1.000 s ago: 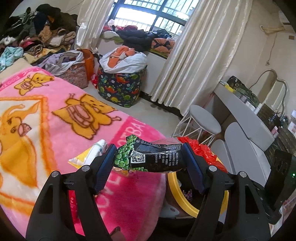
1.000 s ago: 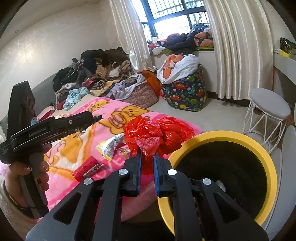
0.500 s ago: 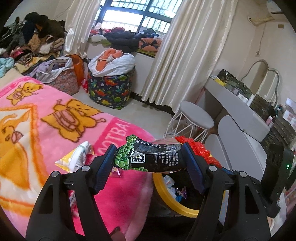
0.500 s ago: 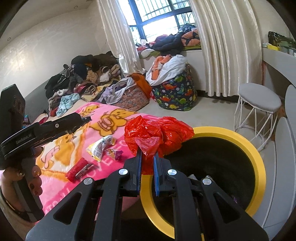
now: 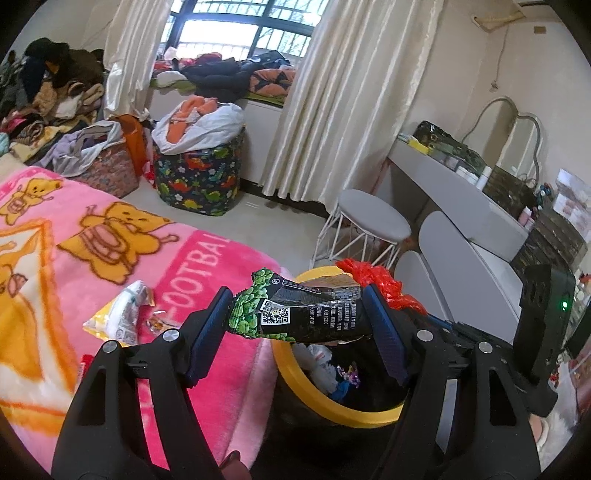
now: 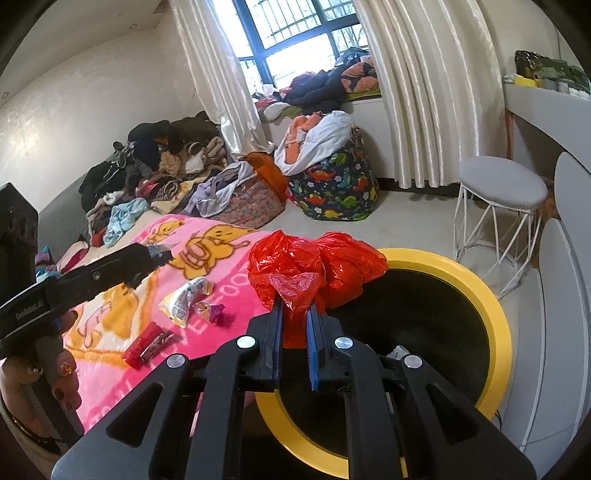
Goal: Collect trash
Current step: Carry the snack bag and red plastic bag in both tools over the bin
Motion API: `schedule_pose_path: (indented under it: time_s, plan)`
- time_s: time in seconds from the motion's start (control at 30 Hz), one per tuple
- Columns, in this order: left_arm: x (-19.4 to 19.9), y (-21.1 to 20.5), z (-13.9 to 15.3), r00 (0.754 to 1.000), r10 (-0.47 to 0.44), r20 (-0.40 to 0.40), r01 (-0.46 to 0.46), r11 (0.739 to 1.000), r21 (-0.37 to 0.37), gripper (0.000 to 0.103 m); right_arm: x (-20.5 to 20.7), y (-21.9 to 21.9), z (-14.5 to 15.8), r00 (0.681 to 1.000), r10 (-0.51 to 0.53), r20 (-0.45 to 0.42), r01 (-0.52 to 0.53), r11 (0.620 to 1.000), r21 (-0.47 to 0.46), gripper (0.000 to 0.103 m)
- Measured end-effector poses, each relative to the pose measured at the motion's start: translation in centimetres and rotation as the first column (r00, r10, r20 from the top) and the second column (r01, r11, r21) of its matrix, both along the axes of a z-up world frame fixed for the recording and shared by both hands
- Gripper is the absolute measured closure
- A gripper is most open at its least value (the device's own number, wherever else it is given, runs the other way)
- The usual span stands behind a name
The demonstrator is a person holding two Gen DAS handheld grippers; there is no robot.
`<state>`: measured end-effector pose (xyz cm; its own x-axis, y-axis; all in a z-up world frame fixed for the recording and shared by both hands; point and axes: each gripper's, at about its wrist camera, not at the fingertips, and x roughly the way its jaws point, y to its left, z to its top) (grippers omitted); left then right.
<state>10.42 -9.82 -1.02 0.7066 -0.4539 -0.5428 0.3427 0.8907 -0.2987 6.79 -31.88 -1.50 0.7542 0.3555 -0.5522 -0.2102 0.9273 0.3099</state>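
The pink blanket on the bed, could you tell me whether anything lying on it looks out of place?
Yes. Litter lies loose on the pink blanket near the yellow-rimmed bin: a crumpled yellow-and-white wrapper, small purple candy wrappers beside it, and a red packet nearer the camera. It is trash on bedding, not yet binned.

Both wrist views look steeply down, close over the yellow-rimmed bin (image 5: 334, 413) (image 6: 495, 317) — shared.

Daylight from the barred window (image 5: 243, 33) lit the room evenly with soft shadows, its panes blown out to glare, while fisheye bending curved the edges into dark corners and the pink blanket (image 5: 44, 369) perhaps looked slightly motion-blurred.
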Motion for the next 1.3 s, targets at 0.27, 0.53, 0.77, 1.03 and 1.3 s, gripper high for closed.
schedule_pose_path:
  time_s: [0.27, 0.53, 0.77, 1.03, 1.3]
  plan:
    - [-0.1, -1.7, -0.3, 0.999, -0.044, -0.003, 0.044, 0.999, 0.014, 0.039, -0.1, -1.5, -0.4, 0.999, -0.039, -0.012, 0.040, 0.999, 0.013, 0.092]
    - [-0.2, -3.4, -0.9, 0.996, -0.084, -0.010, 0.085, 0.996, 0.028, 0.039, -0.1, -3.2, -0.8, 0.997, -0.079, -0.023, 0.079, 0.997, 0.026, 0.092]
    - [-0.1, -4.9, -1.6, 0.993, -0.117, -0.022, 0.118, 0.992, 0.044, 0.039, -0.1, -4.3, -1.4, 0.993, -0.108, -0.042, 0.110, 0.993, 0.032, 0.092]
    - [0.3, -6.5, -3.0, 0.988, -0.147, -0.054, 0.150, 0.987, 0.062, 0.039, 0.1, -5.4, -2.4, 0.989, -0.129, -0.074, 0.132, 0.990, 0.042, 0.092]
    - [1.0, -7.6, -5.1, 0.981, -0.169, -0.098, 0.177, 0.980, 0.085, 0.039, 0.3, -6.0, -3.2, 0.986, -0.134, -0.101, 0.139, 0.989, 0.043, 0.092]
